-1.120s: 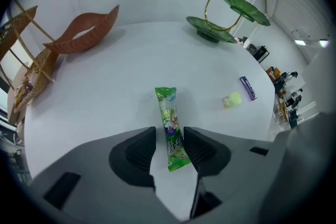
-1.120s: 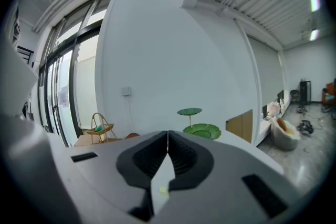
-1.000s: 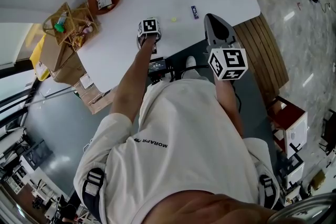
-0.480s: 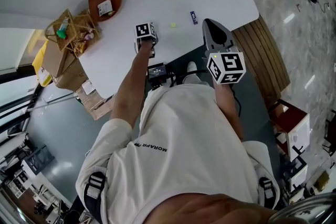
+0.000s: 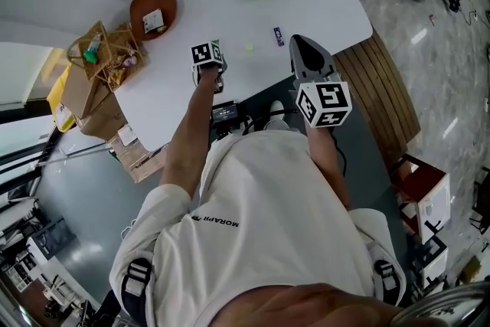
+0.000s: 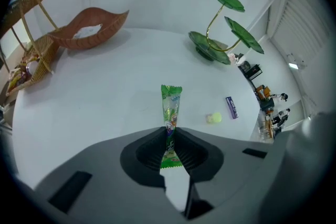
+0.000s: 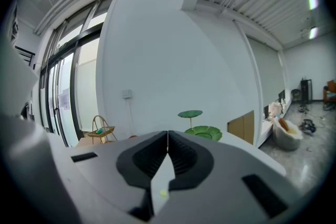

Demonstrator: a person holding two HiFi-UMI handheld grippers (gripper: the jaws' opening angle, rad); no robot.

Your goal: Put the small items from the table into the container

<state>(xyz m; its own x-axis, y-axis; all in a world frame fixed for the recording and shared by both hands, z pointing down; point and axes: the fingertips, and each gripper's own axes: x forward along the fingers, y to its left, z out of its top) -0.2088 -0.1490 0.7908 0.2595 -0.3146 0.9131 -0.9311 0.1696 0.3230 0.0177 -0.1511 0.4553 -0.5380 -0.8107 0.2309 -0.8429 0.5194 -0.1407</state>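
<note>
So the left gripper has its jaws pinched down narrow on a green candy stick packet, gripping near one crimped end, with the rest poking out over the white desk. That puts the packet well away from the brown leaf-shaped dish, which I'm guessing is the container since there's already a white something in it.

Handling-wise, the packet looks featherlight, with thin, floppy, slick film, so I'd expect it to droop or slide if the grip is only on the seal. Closer to the middle seems safer.

A yellow-green round candy and a purple wrapped bar lie farther from the dish than the packet does. The candy will probably roll, so take it across the middle.

The right gripper has its jaws pressed together on nothing and points off past the desk, nowhere near the dish.
</note>
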